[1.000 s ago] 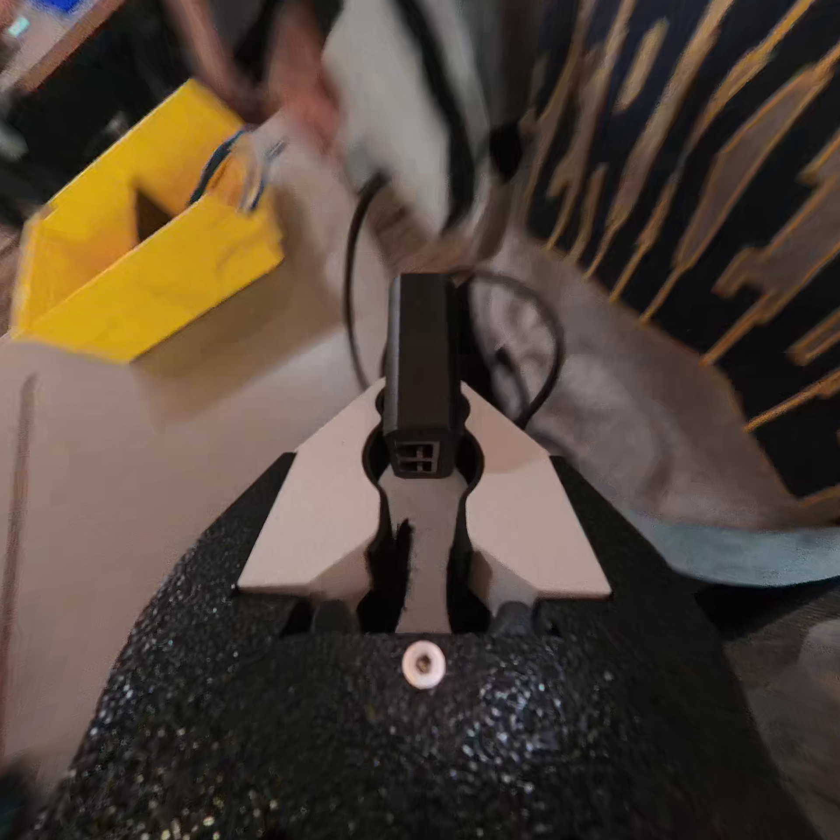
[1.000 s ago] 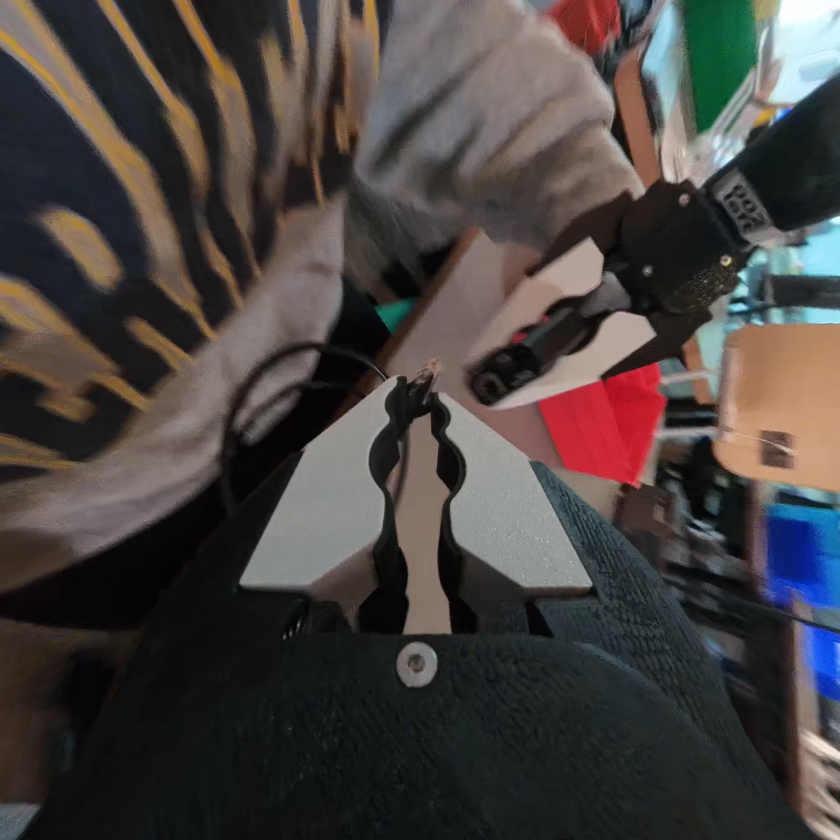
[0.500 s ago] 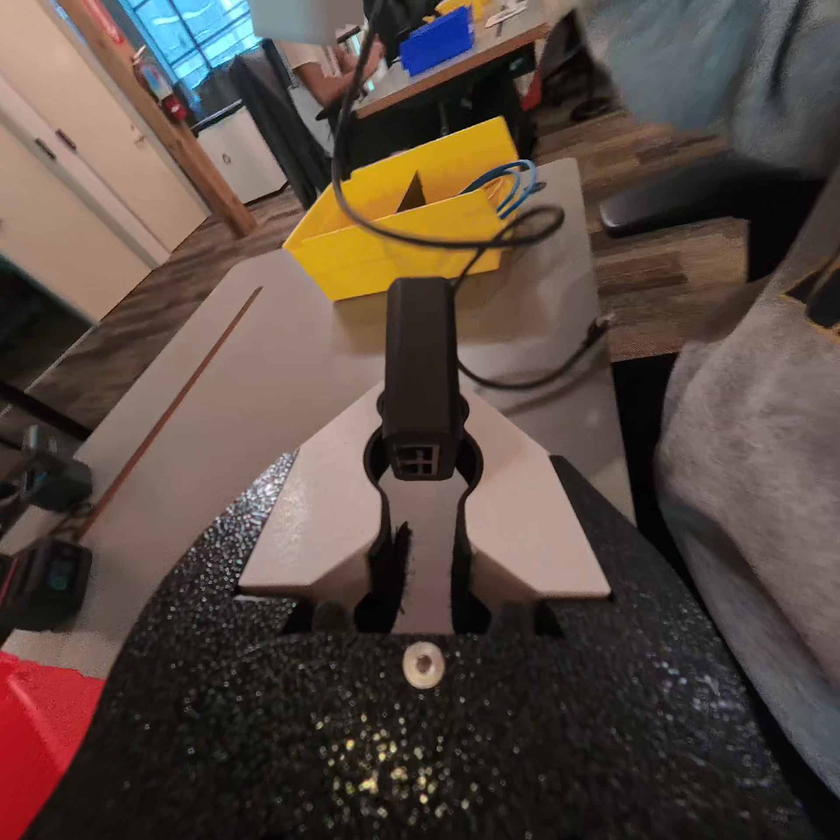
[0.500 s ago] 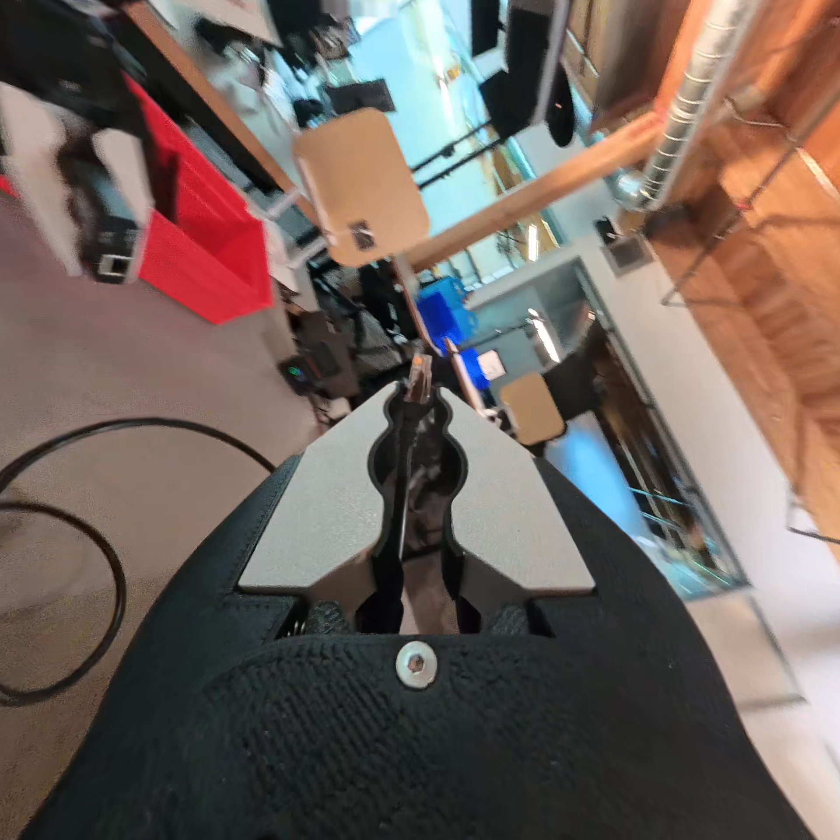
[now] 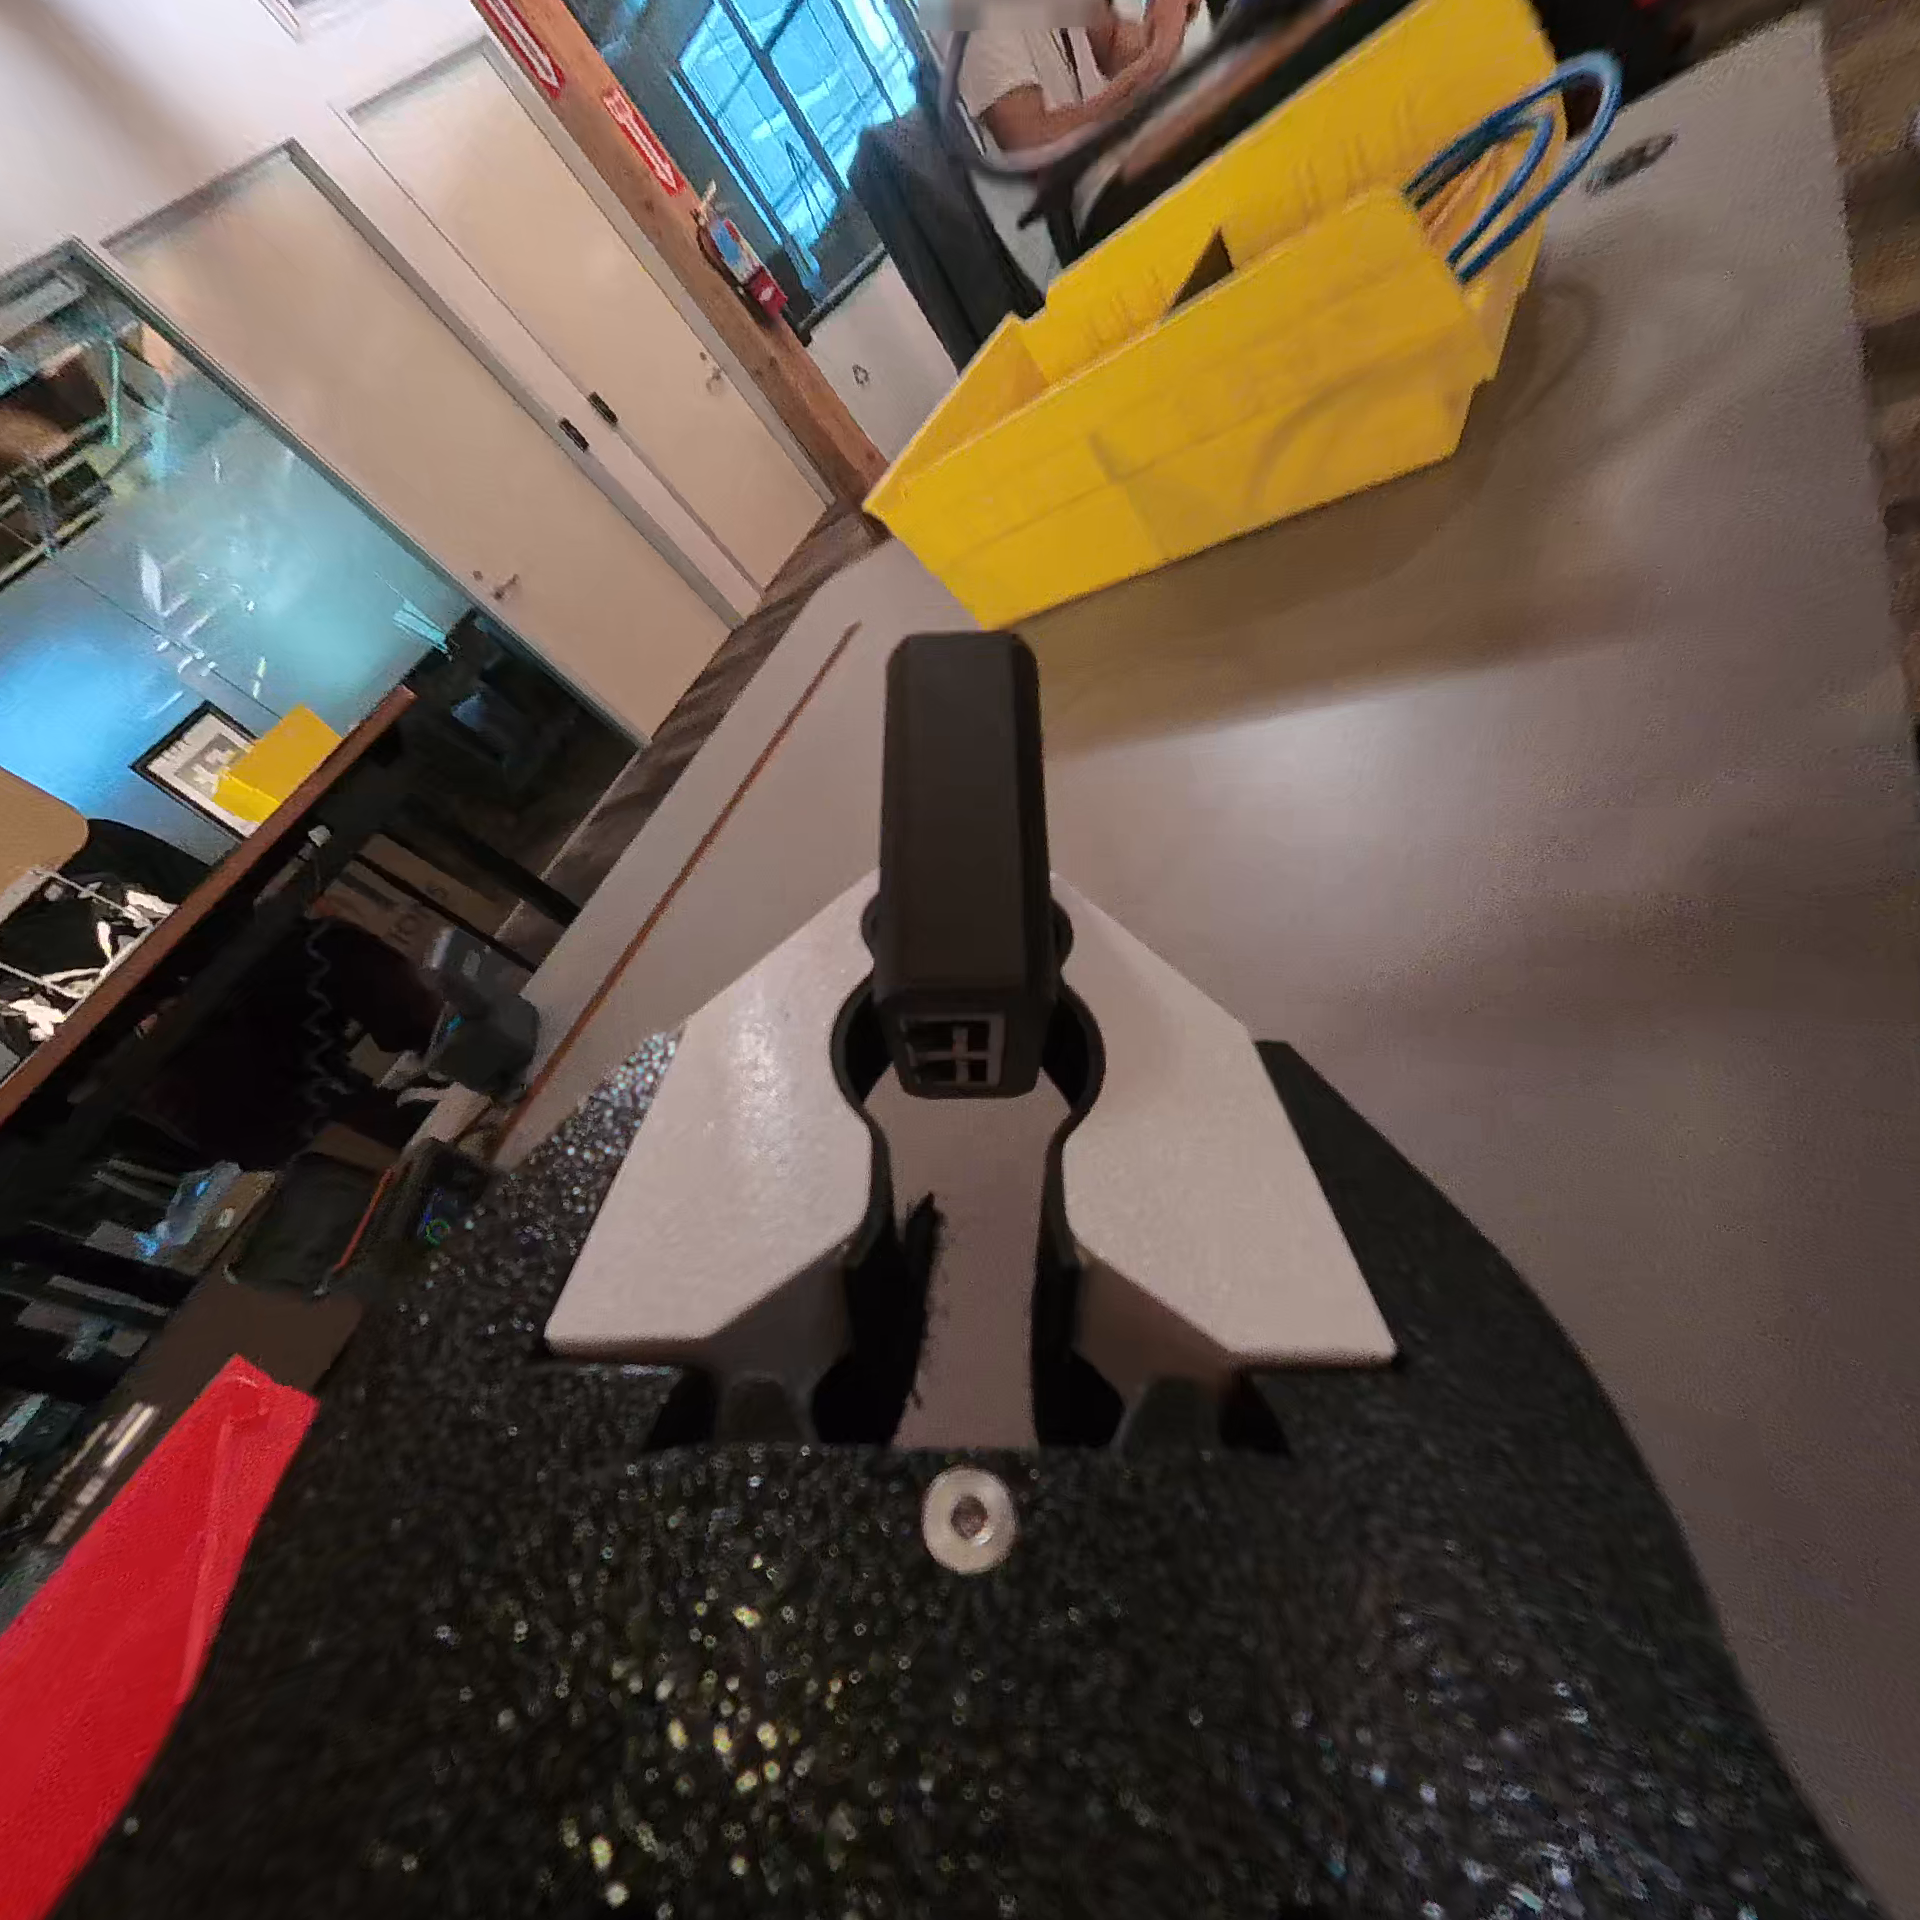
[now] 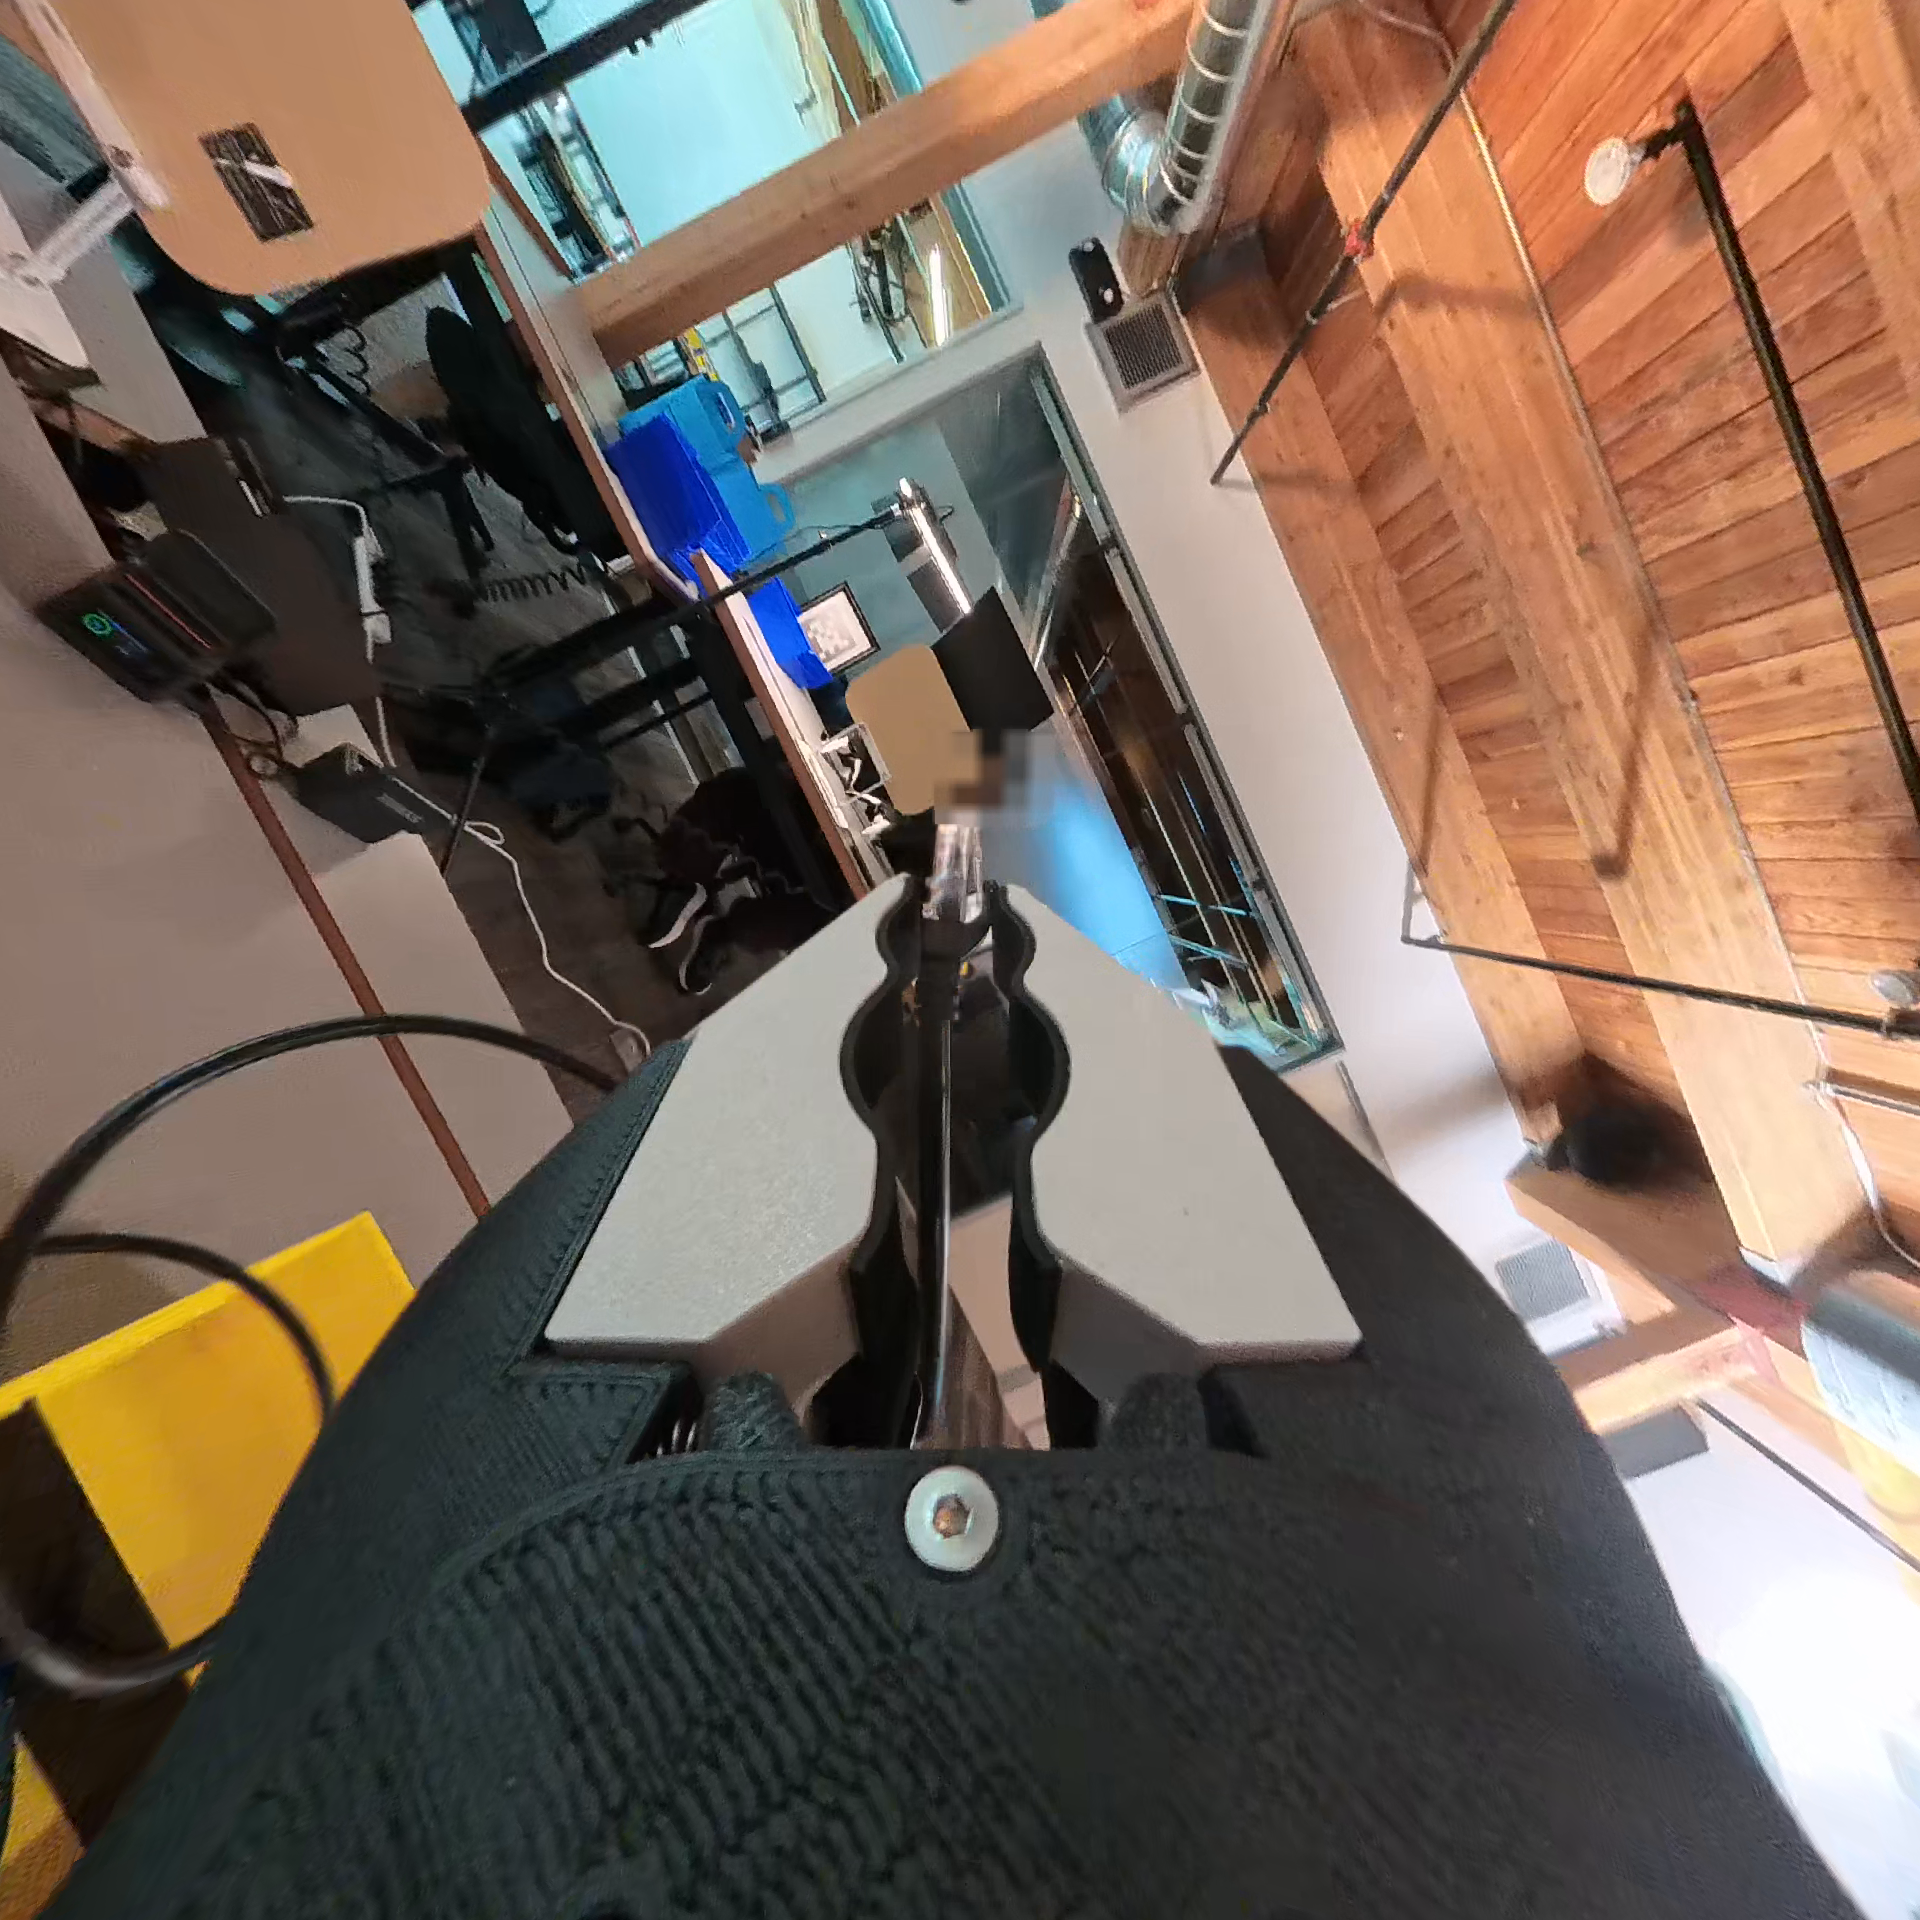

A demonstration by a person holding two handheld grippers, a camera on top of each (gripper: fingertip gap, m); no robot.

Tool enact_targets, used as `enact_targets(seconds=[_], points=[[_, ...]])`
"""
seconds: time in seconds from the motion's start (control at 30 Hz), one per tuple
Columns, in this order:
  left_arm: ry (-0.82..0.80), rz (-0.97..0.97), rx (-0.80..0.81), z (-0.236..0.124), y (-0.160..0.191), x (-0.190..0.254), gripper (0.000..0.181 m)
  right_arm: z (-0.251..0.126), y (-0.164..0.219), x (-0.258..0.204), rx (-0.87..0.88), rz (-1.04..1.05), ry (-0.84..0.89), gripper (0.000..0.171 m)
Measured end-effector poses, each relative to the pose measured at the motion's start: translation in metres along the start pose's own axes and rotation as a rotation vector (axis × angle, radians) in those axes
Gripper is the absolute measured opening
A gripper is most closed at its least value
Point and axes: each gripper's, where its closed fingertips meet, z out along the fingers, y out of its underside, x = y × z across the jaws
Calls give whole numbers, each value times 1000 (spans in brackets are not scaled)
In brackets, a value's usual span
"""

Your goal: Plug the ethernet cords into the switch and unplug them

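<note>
The right tool point(image 6: 954, 902) pinches a black cord's clear plug point(image 6: 956, 871).

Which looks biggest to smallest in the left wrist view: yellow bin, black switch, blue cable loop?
1. yellow bin
2. black switch, though it sits much nearer the camera, clamped in the left tongs
3. blue cable loop

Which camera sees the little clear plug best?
The right wrist view. There the plug pokes out between the tips of the right gripper, its black cord running back between the fingers. The left wrist view does not show it, only the switch in the left gripper.
</note>
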Motion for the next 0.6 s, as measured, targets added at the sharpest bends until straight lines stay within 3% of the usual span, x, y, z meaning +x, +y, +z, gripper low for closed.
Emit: enact_targets(seconds=[0.43,0.6], points=[[19,-103,-75,14,43,6,21,-9,49,-3,-128,-43,19,11],[-19,-154,-76,11,52,-1,21,-15,79,-30,-136,-3,43,10]])
